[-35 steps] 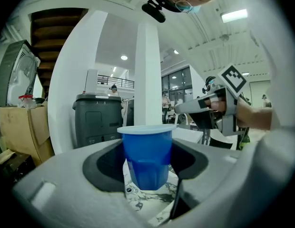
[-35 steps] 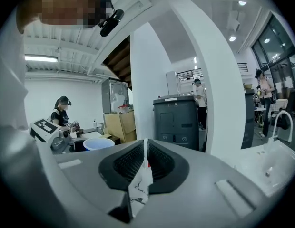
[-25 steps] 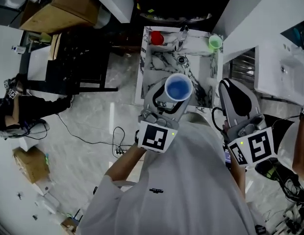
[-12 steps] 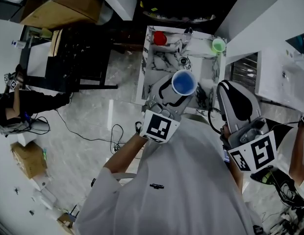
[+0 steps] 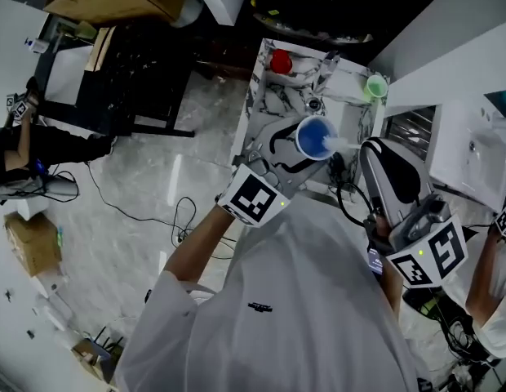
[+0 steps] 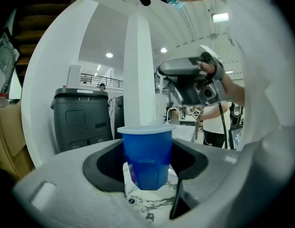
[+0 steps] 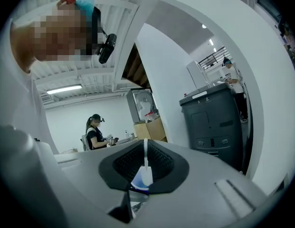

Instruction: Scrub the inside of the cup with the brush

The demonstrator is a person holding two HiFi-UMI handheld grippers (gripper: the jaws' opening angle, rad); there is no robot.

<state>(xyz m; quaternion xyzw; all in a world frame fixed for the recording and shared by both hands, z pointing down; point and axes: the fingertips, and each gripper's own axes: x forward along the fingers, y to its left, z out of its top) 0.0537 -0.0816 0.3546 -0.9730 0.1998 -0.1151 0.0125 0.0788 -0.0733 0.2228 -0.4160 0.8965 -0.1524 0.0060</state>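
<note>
A blue cup [image 5: 316, 137] stands upright between the jaws of my left gripper [image 5: 304, 151], which is shut on it above a small marble table. In the left gripper view the cup [image 6: 146, 155] fills the gap of that gripper [image 6: 146, 167]. My right gripper [image 5: 358, 148] is just right of the cup, shut on a thin white brush [image 5: 338, 143] whose end reaches over the cup's rim. In the right gripper view the brush handle [image 7: 146, 156] stands pinched in that gripper [image 7: 144, 171], with the cup [image 7: 139, 183] beyond it. The brush head is hidden.
The marble table [image 5: 268, 109] carries a red cup [image 5: 281, 60] and a green cup [image 5: 375, 86] at its far end. A white sink counter [image 5: 473, 149] is at the right. A black desk [image 5: 130, 80], another person [image 5: 24, 149] and floor cables [image 5: 184, 219] are at the left.
My left gripper has carried the blue cup up and to the right, toward the right gripper. The white brush now shows at the cup's rim; before it did not.
</note>
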